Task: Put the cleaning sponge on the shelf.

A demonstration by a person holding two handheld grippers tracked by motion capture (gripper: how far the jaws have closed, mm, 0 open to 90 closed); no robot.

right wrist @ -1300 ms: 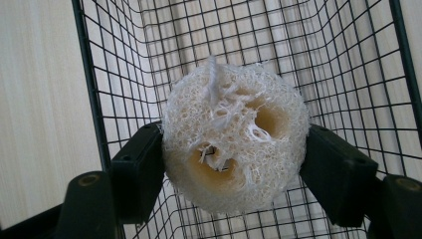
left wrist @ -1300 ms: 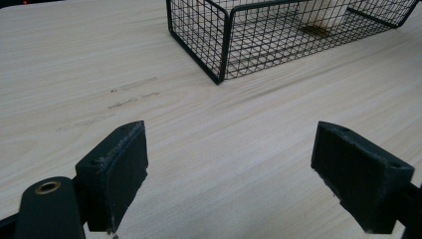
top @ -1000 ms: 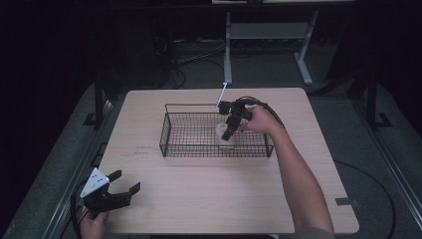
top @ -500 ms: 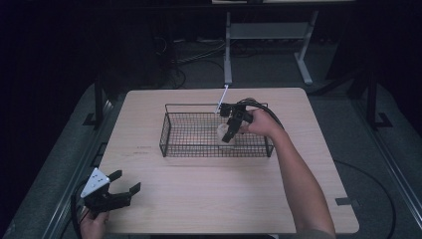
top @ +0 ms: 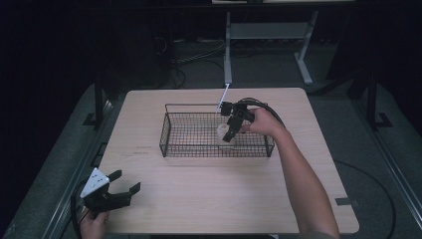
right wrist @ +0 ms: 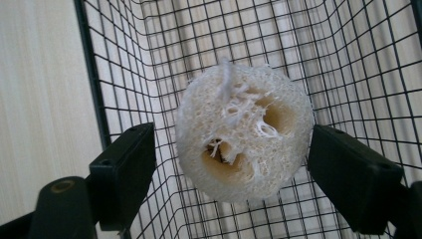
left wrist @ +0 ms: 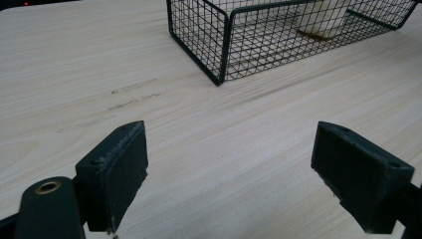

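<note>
The right gripper is positioned inside the black wire basket, pointing down toward its floor near the right end. Its jaws have just been opening. In the right gripper view, the loofah sponge lies between the two jaws: a clear gap separates it from the left-hand jaw, while the right-hand jaw stands at or just beside its edge. The pads do not press on it; the grip is released. The sponge is round, pale cream, fibrous, with two large hollow channels facing the camera. It rests on the basket's mesh floor, directly ahead of the jaws and close to a basket wall seen to the left of the left-hand jaw.

The left gripper is held at the near left corner of the wooden table, well apart from the basket. Its jaws are spread wide with nothing between them; only bare table surface lies ahead of them. The basket's near corner stands beyond and slightly right of the gap.

No brand, label or legible writing is visible on the sponge, basket or grippers. Faint scuff marks lie on the table ahead of the left-hand jaw.
</note>
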